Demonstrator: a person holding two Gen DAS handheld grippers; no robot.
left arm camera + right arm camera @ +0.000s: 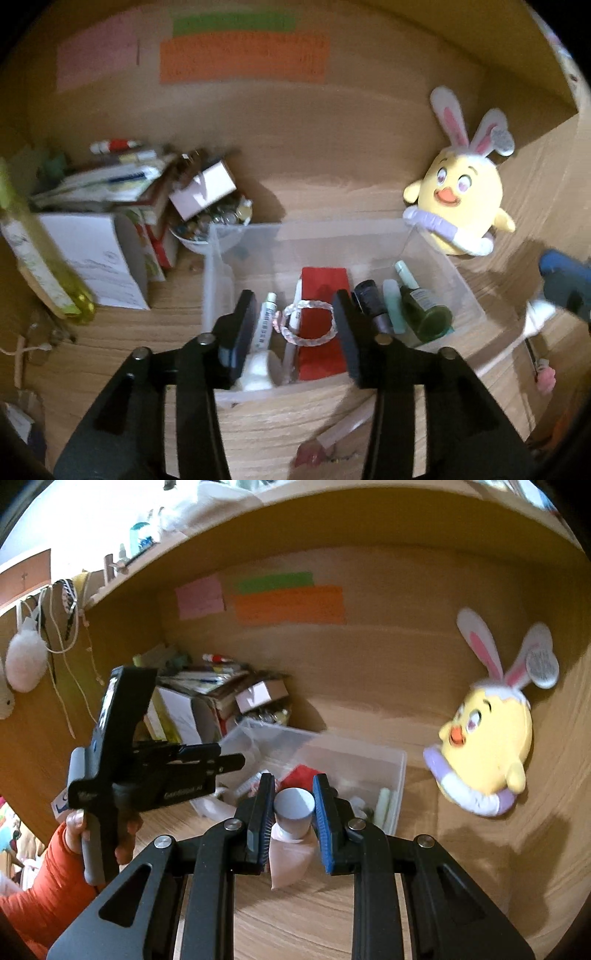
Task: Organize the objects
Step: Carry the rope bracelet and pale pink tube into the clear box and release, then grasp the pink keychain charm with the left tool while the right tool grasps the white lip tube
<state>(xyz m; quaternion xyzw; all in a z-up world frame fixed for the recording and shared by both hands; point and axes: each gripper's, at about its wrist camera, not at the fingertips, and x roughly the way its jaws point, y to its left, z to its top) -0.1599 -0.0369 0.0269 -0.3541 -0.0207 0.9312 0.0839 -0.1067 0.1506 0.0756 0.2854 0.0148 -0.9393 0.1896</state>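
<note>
A clear plastic bin stands on the wooden desk and holds a red card, a pink-white bracelet, a white tube, dark bottles and more. My left gripper is open and empty, hovering over the bin's near part. My right gripper is shut on a pale pink tube with a white cap, held above the desk in front of the bin. The left gripper also shows in the right wrist view, over the bin's left side.
A yellow chick plush with bunny ears leans at the back right. Boxes and papers, a bowl of small items and a yellow-green bottle crowd the left. A pink item lies on the desk near the front.
</note>
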